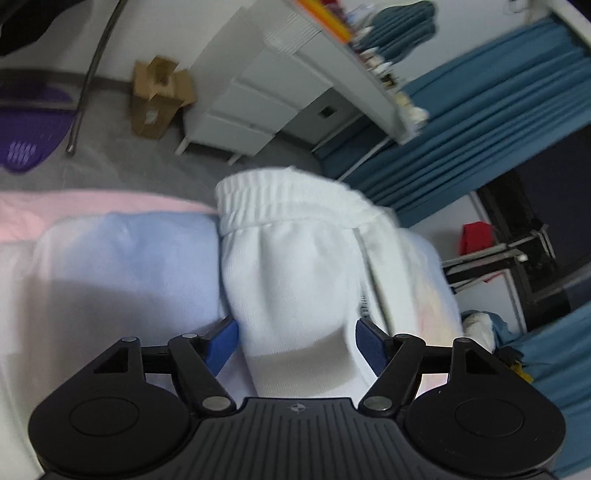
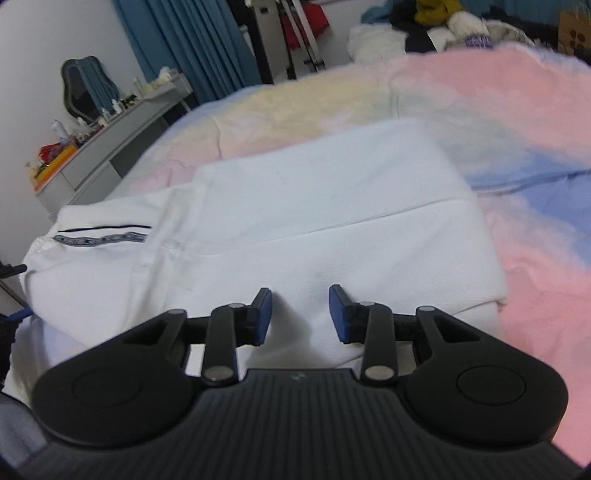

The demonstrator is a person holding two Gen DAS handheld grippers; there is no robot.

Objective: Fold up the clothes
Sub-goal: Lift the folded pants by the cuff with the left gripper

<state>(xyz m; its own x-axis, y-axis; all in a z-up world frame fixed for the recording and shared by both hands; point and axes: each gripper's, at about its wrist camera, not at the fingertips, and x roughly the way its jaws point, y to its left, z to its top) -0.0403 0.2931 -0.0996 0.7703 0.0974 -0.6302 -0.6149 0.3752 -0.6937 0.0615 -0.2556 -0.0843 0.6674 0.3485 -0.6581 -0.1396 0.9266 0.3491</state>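
Note:
White sweatpants (image 1: 295, 266) lie folded on the pastel bedspread (image 1: 122, 251), their elastic waistband at the far end near the bed's edge. My left gripper (image 1: 297, 343) is open, its blue pads (image 1: 221, 343) straddling the near end of the fabric without pinching it. In the right wrist view the same white pants (image 2: 303, 206) lie flat and folded, with a dark trimmed pocket band at the left. My right gripper (image 2: 300, 314) is open and empty, hovering just above the near part of the pants.
The pink, blue and yellow bedspread (image 2: 498, 110) covers the bed. A white drawer unit (image 1: 258, 103), a cardboard box (image 1: 159, 96) and blue curtains (image 1: 480, 122) stand beyond the bed. A heap of clothes (image 2: 443, 26) lies at the far side, a cluttered dresser (image 2: 110, 136) at left.

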